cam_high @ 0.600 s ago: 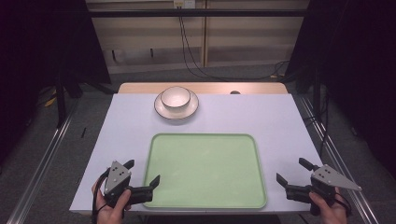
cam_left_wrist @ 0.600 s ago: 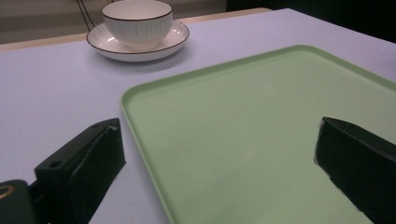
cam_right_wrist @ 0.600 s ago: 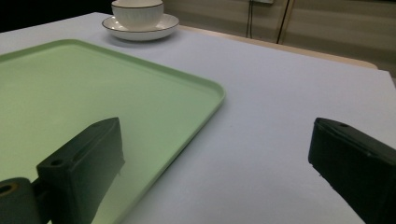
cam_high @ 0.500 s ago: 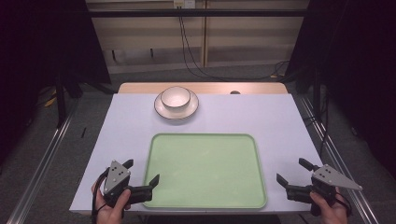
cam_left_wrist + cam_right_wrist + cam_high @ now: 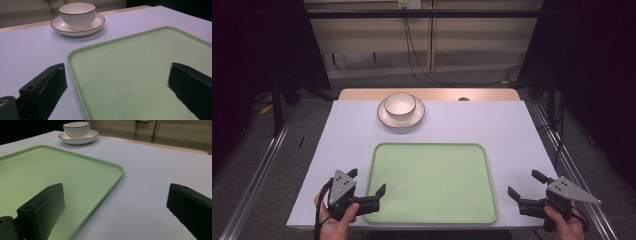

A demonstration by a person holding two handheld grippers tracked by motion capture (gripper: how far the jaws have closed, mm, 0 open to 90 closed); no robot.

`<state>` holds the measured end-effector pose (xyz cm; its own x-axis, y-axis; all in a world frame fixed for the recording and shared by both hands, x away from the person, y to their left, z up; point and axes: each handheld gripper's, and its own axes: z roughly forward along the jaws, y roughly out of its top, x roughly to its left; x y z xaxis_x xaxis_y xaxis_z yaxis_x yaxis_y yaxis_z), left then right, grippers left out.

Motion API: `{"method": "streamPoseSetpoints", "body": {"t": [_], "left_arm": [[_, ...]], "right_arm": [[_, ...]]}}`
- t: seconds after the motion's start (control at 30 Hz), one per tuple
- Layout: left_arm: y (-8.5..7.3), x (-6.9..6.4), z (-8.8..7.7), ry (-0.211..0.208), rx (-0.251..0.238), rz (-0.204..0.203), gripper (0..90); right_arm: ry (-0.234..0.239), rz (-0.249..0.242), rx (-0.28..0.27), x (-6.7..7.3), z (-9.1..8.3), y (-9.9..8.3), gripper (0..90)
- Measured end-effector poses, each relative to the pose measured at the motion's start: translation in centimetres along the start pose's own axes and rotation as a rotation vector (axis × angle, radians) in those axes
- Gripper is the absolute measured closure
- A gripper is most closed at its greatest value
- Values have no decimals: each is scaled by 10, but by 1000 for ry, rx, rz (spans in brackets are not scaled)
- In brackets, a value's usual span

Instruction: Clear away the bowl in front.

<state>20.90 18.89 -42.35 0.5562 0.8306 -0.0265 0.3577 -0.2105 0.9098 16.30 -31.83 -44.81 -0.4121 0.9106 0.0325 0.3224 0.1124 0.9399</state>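
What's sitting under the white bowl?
The white bowl stands on a white saucer with a dark rim. The saucer's middle is covered by the bowl, so anything there cannot be seen.

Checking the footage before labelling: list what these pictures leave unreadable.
- Bowl inside: in both gripper views its own wall hides it.
- Small dark thing at the table's far edge, high view: too small to identify.
- Right claw lower body, high view: cut off by the bottom edge.

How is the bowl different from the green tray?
The bowl is white, round and deep; the tray is pale green, rectangular and shallow. The bowl sits on a saucer at the far side of the table; the tray lies flat directly on it, nearer the person. Both are empty.
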Motion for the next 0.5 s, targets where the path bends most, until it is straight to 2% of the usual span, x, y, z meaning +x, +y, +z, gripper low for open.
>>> {"method": "streamPoseSetpoints", "body": {"t": [0.03, 0.17, 0.3, 0.37, 0.43, 0.47, 0.5], "left_arm": [[1, -1, 1, -14, 0, 3, 21], [9, -7, 8, -13, -10, 21, 17], [17, -9, 16, -51, -1, 39, 18], [20, -8, 20, -54, 6, 52, 23], [23, -5, 22, -70, -1, 34, 22], [24, -3, 23, -54, -5, 24, 23], [25, -2, 24, -47, -2, 34, 23]], "right_arm": [[1, 7, -3, 0, 0, 0, 12], [9, 14, -19, 1, 0, 0, 8], [16, 17, -36, 0, 0, 1, 9], [17, 14, -26, 0, 1, 0, 10], [14, 7, -25, 0, 1, 0, 11], [10, 0, -27, 0, 0, 1, 11], [9, -1, -30, 0, 0, 1, 11]]}}
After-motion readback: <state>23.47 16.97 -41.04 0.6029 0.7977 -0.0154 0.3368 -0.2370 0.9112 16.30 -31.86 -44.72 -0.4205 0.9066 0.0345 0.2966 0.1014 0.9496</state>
